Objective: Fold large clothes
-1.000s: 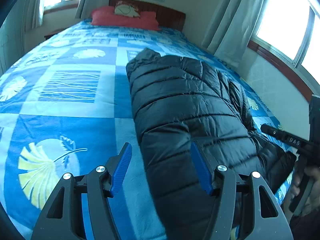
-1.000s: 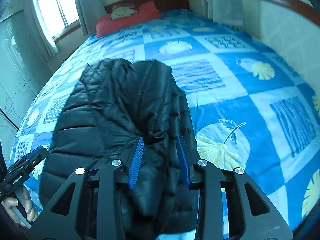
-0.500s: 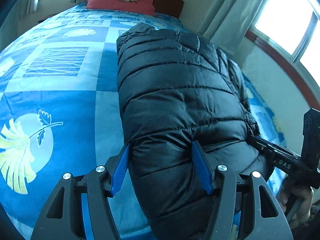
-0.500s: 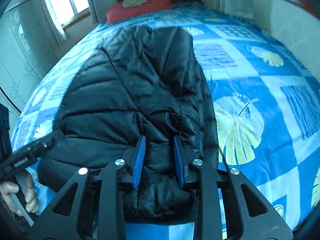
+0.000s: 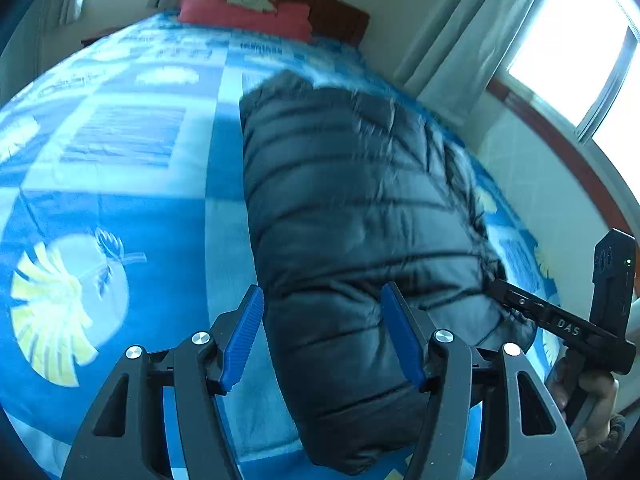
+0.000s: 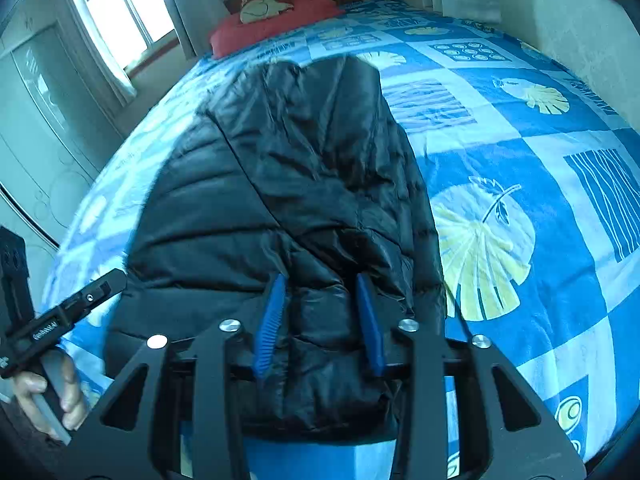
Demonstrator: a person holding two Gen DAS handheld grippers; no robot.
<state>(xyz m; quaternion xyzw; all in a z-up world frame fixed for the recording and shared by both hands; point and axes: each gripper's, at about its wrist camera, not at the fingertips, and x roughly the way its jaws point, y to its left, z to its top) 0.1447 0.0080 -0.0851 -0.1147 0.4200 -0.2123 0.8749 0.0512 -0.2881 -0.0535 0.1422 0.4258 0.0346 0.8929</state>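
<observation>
The bed point(image 6: 520, 152), spread with a blue patterned quilt, carries the black puffer jacket point(image 6: 280, 200) lengthwise. The left claw point(image 5: 322, 332) gapes wide around the hem's edge, apparently gripping nothing. The right claw point(image 6: 320, 320) pinches a fold of hem. Both should clamp hem corners evenly before folding towards the red pillow point(image 6: 272, 20). No containers show.

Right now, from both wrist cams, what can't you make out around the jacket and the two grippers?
- Black puffer jacket: near hem cut off behind the left gripper in the left wrist view; that view is motion-blurred.
- Right gripper: jacket bulges between the pads, but whether they pinch it cannot be told.
- Sleeves: folded under or hidden, neither view shows them clearly.
- Pillow print: too small to read.
</observation>
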